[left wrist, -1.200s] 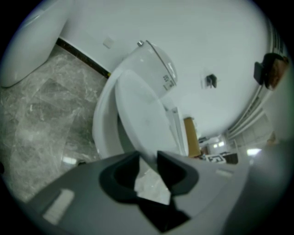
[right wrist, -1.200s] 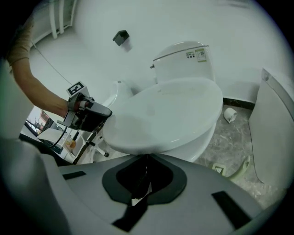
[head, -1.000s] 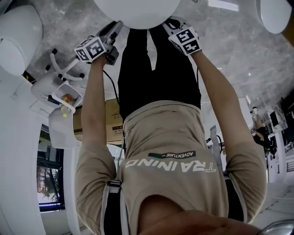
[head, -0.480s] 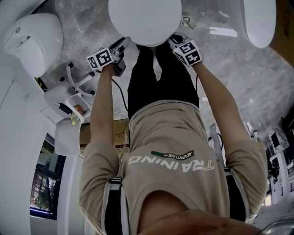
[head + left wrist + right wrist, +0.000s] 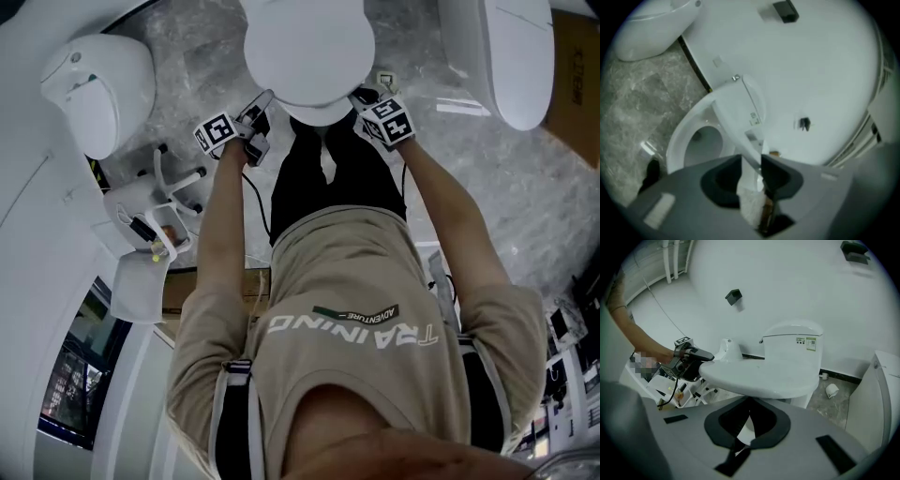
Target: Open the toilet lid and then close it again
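— Where is the glossy white oval plastic toilet lid?
— Part-raised, with a gap beneath it. Under it, the white ceramic seat and bowl lie open to view. Behind it stands the white box-shaped cistern with a green label.
— And the left gripper?
— At the lid's left rim, its dark jaws clamped on that thin edge.
— The right gripper?
— At the lid's opposite rim, just under the edge. Its jaws are drawn together with nothing pinched.
— Anything else near the lid?
— A white paper roll lies on the grey marbled floor beyond it, and a second white toilet stands off its left side.
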Available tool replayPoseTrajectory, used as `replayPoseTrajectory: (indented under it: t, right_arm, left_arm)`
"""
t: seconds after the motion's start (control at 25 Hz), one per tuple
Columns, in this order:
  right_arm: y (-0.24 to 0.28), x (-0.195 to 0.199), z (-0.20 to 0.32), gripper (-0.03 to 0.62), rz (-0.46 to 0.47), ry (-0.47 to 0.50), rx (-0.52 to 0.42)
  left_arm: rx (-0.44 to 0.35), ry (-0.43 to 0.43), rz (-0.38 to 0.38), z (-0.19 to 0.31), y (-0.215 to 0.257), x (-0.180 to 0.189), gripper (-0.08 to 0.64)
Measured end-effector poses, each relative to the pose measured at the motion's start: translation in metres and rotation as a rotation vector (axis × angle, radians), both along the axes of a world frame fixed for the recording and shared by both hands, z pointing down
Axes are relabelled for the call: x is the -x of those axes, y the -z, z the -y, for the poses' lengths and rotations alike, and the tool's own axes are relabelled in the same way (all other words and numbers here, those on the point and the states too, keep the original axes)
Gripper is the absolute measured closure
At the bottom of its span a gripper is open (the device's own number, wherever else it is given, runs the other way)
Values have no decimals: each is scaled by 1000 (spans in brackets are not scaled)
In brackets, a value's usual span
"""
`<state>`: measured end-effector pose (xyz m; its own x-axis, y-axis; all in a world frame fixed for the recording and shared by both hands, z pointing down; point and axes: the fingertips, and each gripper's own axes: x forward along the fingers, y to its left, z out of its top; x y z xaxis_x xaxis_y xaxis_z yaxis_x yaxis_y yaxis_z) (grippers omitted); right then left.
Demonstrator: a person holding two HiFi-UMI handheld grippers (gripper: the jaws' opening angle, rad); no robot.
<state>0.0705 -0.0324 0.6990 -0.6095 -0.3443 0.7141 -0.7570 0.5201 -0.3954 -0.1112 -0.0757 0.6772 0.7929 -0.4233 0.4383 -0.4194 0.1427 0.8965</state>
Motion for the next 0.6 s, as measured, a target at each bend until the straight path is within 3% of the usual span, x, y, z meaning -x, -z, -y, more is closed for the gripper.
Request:
replayPoseTrajectory:
  t: [0.12, 0.32, 0.52, 0.6]
  right_arm:
    - [4, 1, 12, 578, 8, 31, -13]
    - [15, 5, 26, 578, 17, 62, -21]
    - [30, 1, 36, 578, 19, 72, -24]
    - [33, -6, 43, 578, 28, 52, -10]
  left_arm:
    - [-18, 47, -37, 3, 7, 2, 451]
    - [-91, -77, 212, -8, 3, 2, 545]
    - [-111, -54, 209, 9, 17, -23, 552]
    - [-123, -66, 243, 18, 20, -36, 555]
